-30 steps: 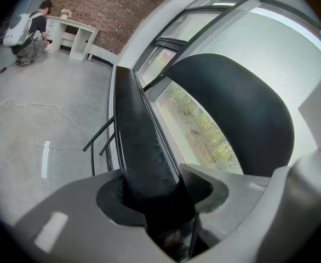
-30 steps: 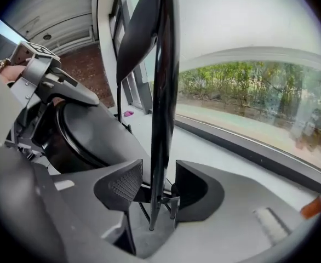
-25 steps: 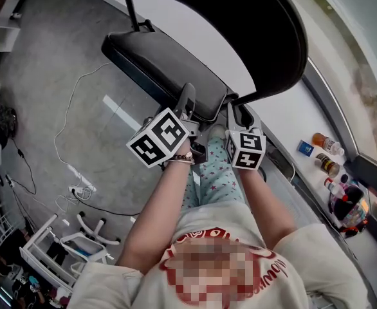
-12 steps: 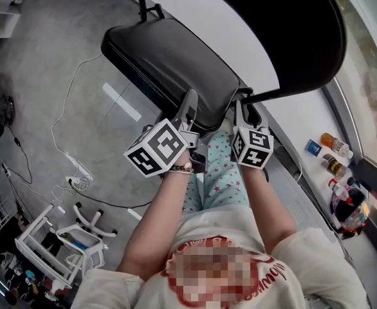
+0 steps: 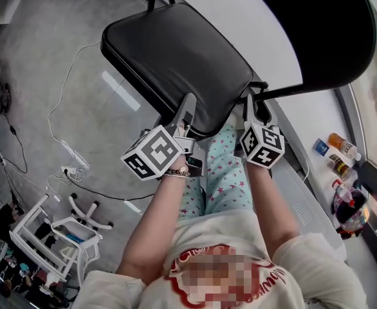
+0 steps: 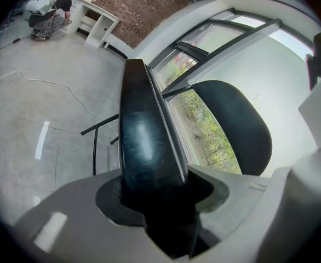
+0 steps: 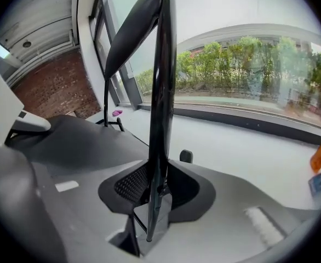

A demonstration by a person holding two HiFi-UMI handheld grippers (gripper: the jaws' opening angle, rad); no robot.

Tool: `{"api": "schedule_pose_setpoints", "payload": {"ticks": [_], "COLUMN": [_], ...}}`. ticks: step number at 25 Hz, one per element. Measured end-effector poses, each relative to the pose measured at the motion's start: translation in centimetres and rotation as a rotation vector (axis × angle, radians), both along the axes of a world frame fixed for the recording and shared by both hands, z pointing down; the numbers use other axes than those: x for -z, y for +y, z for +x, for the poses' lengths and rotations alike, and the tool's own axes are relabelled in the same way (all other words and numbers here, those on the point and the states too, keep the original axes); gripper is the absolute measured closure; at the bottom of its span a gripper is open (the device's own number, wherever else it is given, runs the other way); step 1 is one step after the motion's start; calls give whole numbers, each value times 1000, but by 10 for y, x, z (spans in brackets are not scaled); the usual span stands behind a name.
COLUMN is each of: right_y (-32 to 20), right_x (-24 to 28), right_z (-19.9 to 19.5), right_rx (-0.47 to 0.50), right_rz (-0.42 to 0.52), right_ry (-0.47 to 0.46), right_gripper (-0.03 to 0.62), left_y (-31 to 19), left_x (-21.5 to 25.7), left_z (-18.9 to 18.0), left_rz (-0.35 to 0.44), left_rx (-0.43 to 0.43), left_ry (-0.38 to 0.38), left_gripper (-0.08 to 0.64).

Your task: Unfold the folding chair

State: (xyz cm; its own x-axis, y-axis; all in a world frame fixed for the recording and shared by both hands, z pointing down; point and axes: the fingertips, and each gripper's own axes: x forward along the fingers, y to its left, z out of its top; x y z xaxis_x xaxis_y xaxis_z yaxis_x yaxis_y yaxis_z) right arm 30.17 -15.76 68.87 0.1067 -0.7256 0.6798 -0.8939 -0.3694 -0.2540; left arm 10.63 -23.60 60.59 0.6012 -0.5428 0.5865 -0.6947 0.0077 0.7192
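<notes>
1. The folding chair point(image 5: 227, 63) stands on the grey floor point(image 5: 40, 69) right in front of the person, beside a white window ledge point(image 5: 317, 118).
2. Its black seat point(image 5: 175, 50) shows its broad top face, and the backrest point(image 5: 317, 24) rises at the far right.
3. Left claw point(image 5: 187, 105) — clamped on the near edge of the seat.
4. Right claw point(image 5: 251, 107) — closed on the thin frame bar point(image 7: 163, 108) below the backrest. Its jaws have just eased slightly wider, with the bar between them.
5. A white cable point(image 5: 63, 102) trails across the floor.
</notes>
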Motion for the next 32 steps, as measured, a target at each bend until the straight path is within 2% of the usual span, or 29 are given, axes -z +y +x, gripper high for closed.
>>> {"api": "schedule_pose_setpoints", "payload": {"ticks": [9, 18, 28, 32], "right_y": [-4, 0, 2, 5], "right_x": [-9, -28, -39, -43], "right_z": [-28, -20, -13, -6], "right_rx": [-34, -75, -119, -175], "right_rz": [-6, -10, -17, 0], "right_ry": [2, 13, 77, 56], "right_gripper": [468, 457, 446, 455], "left_y": [11, 26, 33, 36], "left_x": [-31, -66, -90, -100], "left_z": [-53, -62, -70, -68], "left_rz": [-60, -105, -96, -90], "left_rx": [10, -1, -30, -43], "left_ry": [96, 203, 308, 349], "left_gripper": [344, 339, 341, 344]}}
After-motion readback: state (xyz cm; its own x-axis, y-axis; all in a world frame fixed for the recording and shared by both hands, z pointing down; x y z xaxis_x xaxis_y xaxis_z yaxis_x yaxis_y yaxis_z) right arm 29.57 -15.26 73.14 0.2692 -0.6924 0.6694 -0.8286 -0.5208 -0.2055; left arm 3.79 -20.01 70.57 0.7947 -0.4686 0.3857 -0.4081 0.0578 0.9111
